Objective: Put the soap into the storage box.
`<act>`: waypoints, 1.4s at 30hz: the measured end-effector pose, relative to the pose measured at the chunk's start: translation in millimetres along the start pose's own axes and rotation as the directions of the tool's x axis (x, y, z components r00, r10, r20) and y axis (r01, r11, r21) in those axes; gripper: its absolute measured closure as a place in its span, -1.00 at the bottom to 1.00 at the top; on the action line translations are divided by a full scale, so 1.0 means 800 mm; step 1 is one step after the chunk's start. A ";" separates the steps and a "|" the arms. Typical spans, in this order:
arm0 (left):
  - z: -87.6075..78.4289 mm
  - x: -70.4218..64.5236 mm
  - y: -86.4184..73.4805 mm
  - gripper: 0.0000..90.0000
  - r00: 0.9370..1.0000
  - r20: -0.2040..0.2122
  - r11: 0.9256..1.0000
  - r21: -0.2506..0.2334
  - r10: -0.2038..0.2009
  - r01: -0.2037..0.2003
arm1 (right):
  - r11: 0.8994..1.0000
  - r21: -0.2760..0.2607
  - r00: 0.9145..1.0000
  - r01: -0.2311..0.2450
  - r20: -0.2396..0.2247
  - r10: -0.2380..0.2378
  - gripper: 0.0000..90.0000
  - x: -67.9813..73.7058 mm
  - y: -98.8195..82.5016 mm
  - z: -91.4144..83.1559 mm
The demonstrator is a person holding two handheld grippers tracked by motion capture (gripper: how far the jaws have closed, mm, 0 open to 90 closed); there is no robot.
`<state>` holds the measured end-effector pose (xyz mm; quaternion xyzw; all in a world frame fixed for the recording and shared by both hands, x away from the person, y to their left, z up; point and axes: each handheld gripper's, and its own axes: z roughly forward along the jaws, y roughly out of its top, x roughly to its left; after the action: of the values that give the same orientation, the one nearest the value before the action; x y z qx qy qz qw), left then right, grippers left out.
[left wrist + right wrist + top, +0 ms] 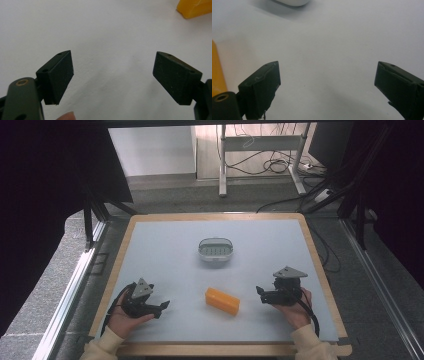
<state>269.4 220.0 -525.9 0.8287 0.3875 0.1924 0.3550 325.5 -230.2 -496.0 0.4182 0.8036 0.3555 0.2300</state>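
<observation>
From above, an orange block lies on the table between the left gripper at its nine o'clock and the right gripper at three, touching neither; a grey dish sits toward twelve. In the left gripper view the jaws stand spread, the block at one o'clock. In the right gripper view they gape, the block at nine.

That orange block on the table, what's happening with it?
Nothing holds it yet. A person has a left gripper and a right gripper on either side of the orange block, both with fingers wide open and empty. A white oval dish sits farther back on the table.
</observation>
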 end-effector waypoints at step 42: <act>-0.004 -0.003 -0.003 -0.60 1.000 -0.005 1.000 0.002 0.008 -0.008 | 1.000 -0.015 0.999 0.024 -0.049 -0.025 -0.84 0.010 0.012 -0.023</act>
<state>265.0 220.6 -525.4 0.8302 0.3853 0.1954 0.3524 314.2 -226.7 -477.6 0.3980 0.8114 0.3686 0.2176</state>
